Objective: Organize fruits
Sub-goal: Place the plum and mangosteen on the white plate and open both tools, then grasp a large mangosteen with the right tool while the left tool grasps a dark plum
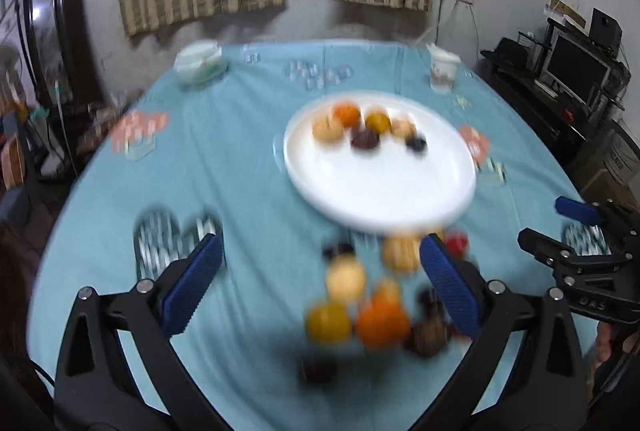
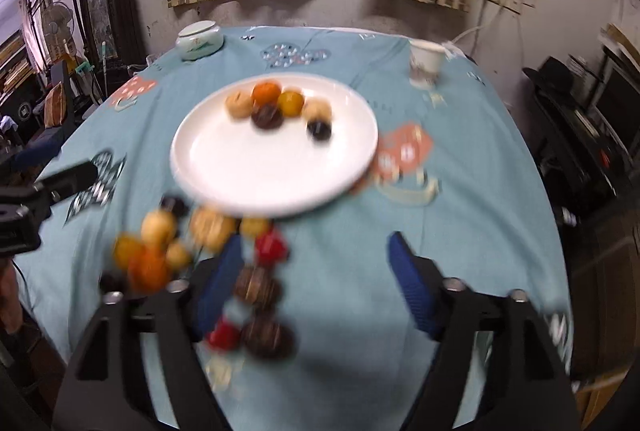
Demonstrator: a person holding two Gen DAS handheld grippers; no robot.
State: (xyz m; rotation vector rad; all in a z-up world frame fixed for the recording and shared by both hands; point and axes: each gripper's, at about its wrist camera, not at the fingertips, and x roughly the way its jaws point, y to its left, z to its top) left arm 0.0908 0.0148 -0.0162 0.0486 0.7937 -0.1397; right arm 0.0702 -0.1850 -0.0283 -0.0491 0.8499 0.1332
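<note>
Orange fruit [image 1: 382, 325] lies between the left tool's [image 1: 320, 287] open fingers.

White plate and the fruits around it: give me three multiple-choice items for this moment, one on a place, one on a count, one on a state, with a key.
1. Where on the white plate do the fruits lie?
A. Along its far part
B. At its near rim
C. Spread evenly over it

2. How many fruits are on the plate?
A. Three
B. Six
C. Ten

3. What state is the right gripper in?
A. Shut on a red fruit
B. Shut with nothing held
C. Open, holding nothing

Key:
1 A: the cluster, orange fruit included, sits toward the curtain side, with the near part bare.
2 B: the right wrist view shows six round pieces there.
3 C: its blue pads stand wide apart, and the loose fruit pile lies on the blue tablecloth, not pinched.
</note>
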